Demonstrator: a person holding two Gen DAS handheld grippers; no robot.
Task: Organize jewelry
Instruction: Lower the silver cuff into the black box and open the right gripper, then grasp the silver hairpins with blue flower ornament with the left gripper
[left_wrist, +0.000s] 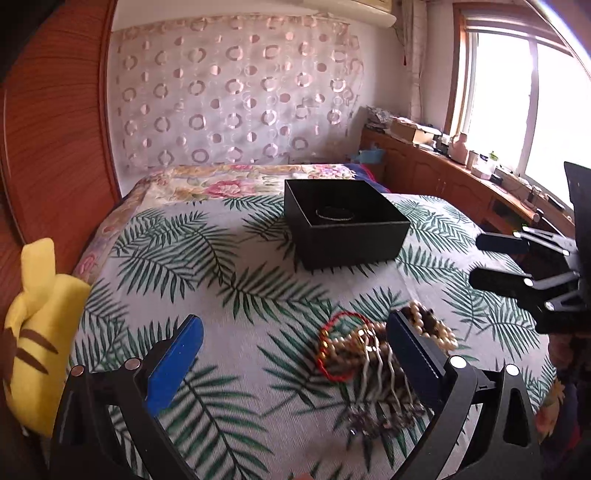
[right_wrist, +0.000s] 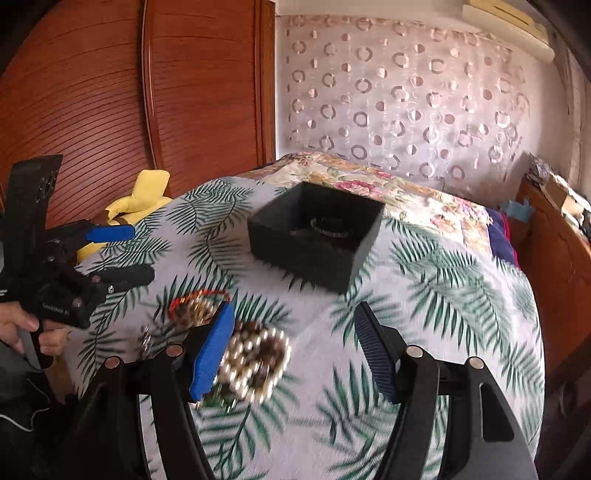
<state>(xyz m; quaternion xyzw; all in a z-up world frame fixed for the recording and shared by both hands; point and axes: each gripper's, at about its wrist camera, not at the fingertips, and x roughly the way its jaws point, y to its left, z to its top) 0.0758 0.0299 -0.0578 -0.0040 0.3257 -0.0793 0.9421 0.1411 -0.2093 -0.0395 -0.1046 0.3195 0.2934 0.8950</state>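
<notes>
Looking along the left gripper (left_wrist: 295, 354), spread and empty, the jewelry pile (left_wrist: 373, 354) lies against its right finger, short of the black box (left_wrist: 347, 225). From the right gripper (right_wrist: 299, 350), also released, pearl beads (right_wrist: 255, 365) sit beside its left finger.

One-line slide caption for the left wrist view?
Open left gripper over a jewelry pile on the leaf-print bedspread, a bracelet already in the black box.
</notes>
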